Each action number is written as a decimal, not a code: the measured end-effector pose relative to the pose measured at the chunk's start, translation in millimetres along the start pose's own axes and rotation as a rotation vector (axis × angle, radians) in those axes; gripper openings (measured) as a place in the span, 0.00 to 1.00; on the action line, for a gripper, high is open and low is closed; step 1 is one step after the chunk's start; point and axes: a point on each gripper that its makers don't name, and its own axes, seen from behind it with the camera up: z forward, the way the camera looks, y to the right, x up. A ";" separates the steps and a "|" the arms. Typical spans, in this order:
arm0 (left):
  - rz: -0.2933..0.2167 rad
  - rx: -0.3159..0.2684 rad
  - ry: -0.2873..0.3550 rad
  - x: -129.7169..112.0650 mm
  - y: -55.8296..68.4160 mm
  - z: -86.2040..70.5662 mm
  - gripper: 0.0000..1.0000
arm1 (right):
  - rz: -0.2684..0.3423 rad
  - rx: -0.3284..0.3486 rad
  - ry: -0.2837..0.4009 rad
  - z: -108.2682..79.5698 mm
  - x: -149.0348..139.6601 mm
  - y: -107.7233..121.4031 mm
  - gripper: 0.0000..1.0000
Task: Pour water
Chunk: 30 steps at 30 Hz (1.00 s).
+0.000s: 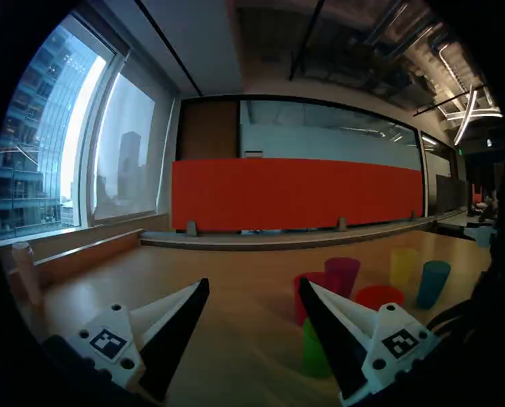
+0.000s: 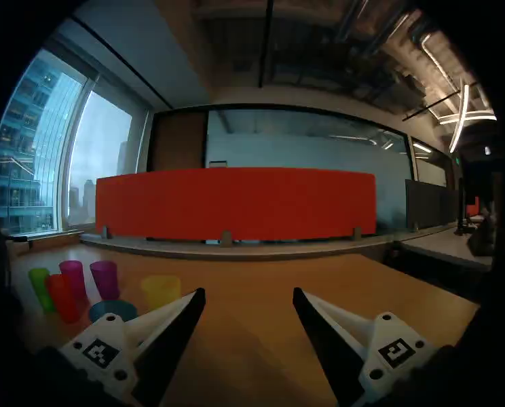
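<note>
A: Left gripper view first. Risk?
B: The cups (image 1: 342,271) stood bunched on the table (image 1: 239,319), right of centre. The green cup (image 1: 312,353) was nearest, partly behind the right-hand finger, with the red cup (image 1: 307,293) just beyond it. Going for one would probably knock a neighbour. Couldn't tell which held water.
A: Fingers?
B: The left gripper (image 1: 252,281) was wide apart, holding nothing, with bare wood between the fingers.
A: Right gripper view?
B: The cups sat at the far left, well apart from the right gripper (image 2: 248,290). That meant a sideways reach, and a fast swing might tip the yellow cup (image 2: 160,290), the closest one.
A: Fingers?
B: Wide apart too, empty, touching nothing.
</note>
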 end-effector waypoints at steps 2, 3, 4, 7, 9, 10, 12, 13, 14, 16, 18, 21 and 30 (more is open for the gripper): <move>0.000 0.000 0.000 0.2 -0.2 0.2 0.98 | 0.000 0.000 0.000 -0.2 0.2 -0.1 1.00; 0.000 0.000 0.000 0.2 -0.4 0.3 0.98 | 0.000 0.000 0.000 -0.3 0.4 -0.2 1.00; 0.000 0.000 0.000 0.2 -0.6 0.3 0.98 | 0.000 0.000 0.000 -0.3 0.5 -0.2 1.00; 0.000 0.000 0.000 0.2 -1.0 0.3 0.98 | -0.001 0.000 0.000 -0.4 0.7 -0.3 1.00; 0.000 0.000 0.000 0.3 -1.2 0.5 0.98 | -0.001 0.000 0.000 -0.4 0.6 -0.4 1.00; 0.000 0.000 0.000 0.4 -1.2 0.6 0.98 | -0.001 0.000 0.000 -0.4 0.5 -0.5 1.00; 0.000 0.000 0.001 0.6 -1.3 0.7 0.98 | -0.001 0.000 0.000 -0.4 0.3 -0.6 1.00; 0.000 0.000 0.001 0.5 -1.2 0.7 0.98 | 0.000 0.000 0.000 -0.3 0.3 -0.6 1.00; 0.000 0.000 0.001 0.4 -1.0 0.7 0.98 | 0.000 0.000 0.000 -0.2 0.3 -0.6 1.00; 0.000 0.000 0.000 0.2 -0.8 0.6 0.98 | 0.000 0.000 0.000 0.1 0.3 -0.5 1.00; 0.000 0.000 0.000 0.0 -0.7 0.4 0.98 | 0.000 0.000 0.000 0.3 0.4 -0.5 1.00; 0.000 0.000 0.000 0.0 -0.8 -0.1 0.98 | 0.000 0.000 0.000 0.8 0.3 -0.8 1.00; 0.000 0.000 0.000 0.3 -0.7 0.0 0.98 | 0.000 0.000 0.000 1.8 0.0 -0.8 1.00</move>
